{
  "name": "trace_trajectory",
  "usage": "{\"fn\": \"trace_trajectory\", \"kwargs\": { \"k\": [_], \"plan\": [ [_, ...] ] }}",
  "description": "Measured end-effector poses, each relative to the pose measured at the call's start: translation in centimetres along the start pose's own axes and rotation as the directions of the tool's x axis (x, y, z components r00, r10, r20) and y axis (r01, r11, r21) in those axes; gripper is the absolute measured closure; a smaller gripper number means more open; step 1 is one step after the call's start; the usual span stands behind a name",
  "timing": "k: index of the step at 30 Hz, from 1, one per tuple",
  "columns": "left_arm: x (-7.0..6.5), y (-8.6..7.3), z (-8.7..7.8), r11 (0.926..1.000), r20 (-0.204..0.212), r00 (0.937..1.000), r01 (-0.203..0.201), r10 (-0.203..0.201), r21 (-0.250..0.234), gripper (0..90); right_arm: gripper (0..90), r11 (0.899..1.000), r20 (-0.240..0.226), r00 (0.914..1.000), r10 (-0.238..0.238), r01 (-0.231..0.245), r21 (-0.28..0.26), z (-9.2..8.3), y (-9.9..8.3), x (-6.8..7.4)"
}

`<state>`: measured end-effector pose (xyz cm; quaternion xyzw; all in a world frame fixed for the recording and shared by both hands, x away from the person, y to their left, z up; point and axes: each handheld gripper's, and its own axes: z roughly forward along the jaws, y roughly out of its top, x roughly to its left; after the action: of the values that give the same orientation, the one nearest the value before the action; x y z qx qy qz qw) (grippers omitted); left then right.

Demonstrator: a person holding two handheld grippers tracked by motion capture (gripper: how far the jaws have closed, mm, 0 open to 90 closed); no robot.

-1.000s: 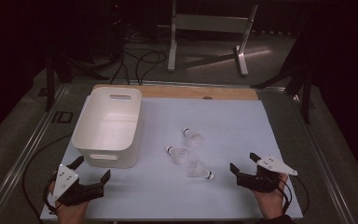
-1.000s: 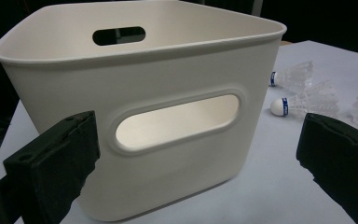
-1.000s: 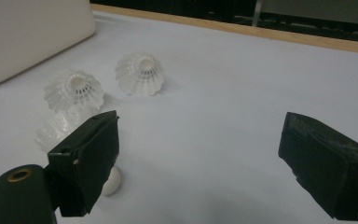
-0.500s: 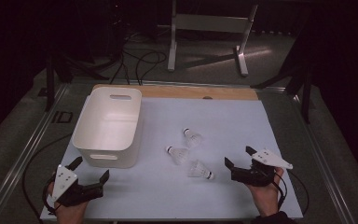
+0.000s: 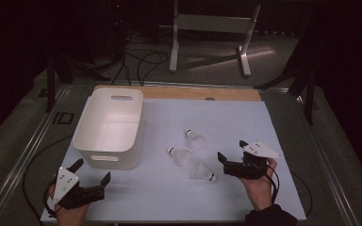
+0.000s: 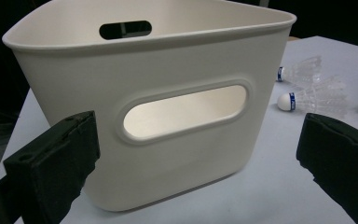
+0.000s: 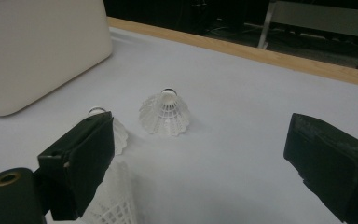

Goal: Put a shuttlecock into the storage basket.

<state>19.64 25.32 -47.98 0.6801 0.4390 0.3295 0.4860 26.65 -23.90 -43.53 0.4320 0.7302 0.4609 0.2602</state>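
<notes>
right gripper [image 5: 227, 160] hovers with jaws apart, just beside the nearest shuttlecock [image 5: 202, 172]. left gripper [image 5: 90, 178] gapes near the white bin [image 5: 109, 128].

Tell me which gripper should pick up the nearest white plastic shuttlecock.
The right gripper: its open jaws sit just beside the nearest white plastic shuttlecock. The left gripper hovers open near the white plastic bin, farther from all three shuttlecocks.
</notes>
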Motion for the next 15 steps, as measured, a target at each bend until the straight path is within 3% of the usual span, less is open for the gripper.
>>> {"fn": "trace_trajectory", "kwargs": {
  "k": [10, 15],
  "plan": [
    [0.0, 0.1, 0.5, 0.9998, -0.030, 0.9995, 0.005, -0.004, 0.022, 0.0, 8.7, 1.000, 0.007, 1.0000, -0.004, 0.003, 0.012, 0.2, 0.9, 0.2],
    [-0.1, 0.2, 0.9, 0.9996, -0.021, 0.9998, 0.003, -0.002, 0.028, 0.0, 8.6, 0.999, -0.012, 0.9996, -0.025, 0.026, 0.027, 0.8, 1.1, 0.8]
  ]
}}
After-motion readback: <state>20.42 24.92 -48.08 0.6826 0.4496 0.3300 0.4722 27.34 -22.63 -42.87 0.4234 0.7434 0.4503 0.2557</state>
